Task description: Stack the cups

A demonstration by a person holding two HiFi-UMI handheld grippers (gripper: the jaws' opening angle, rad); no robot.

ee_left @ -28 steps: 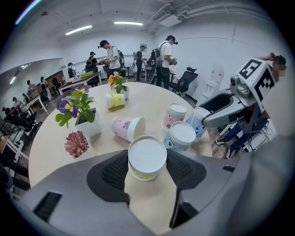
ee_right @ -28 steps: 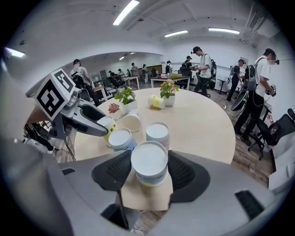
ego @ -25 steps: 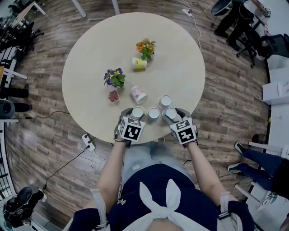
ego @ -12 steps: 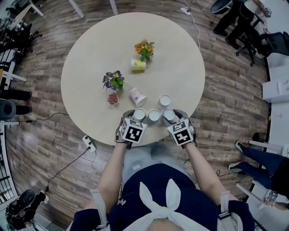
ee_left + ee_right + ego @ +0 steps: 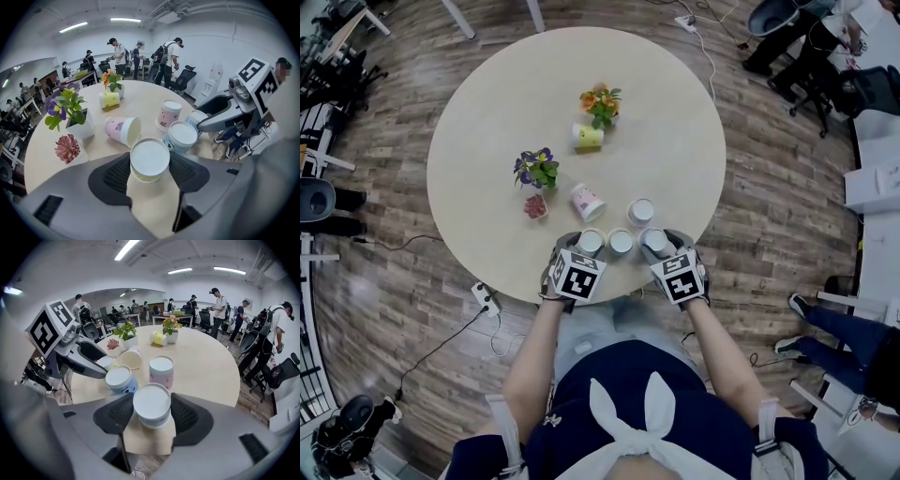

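Note:
Near the front edge of the round table (image 5: 487, 112) three cups stand in a row, flat white faces up. My left gripper (image 5: 150, 165) is shut on the yellowish cup (image 5: 150, 157) at the left end (image 5: 590, 242). On the pale cup (image 5: 151, 401) at the right end (image 5: 653, 242) my right gripper (image 5: 151, 412) is shut. Between them stands a blue cup (image 5: 621, 243), free. Just behind it is a pink-patterned cup (image 5: 641, 210), upright and free. A pink cup (image 5: 587, 200) and a yellow cup (image 5: 589, 136) lie on their sides further back.
A purple flower pot (image 5: 537, 167), an orange flower pot (image 5: 601, 101) and a small pink succulent (image 5: 534, 204) stand on the table behind the cups. A power strip (image 5: 483, 295) lies on the wooden floor. People and office chairs stand beyond the table.
Almost nothing differs. Both grippers stay round their cups, and the two held cups sit very slightly nearer the table's front edge.

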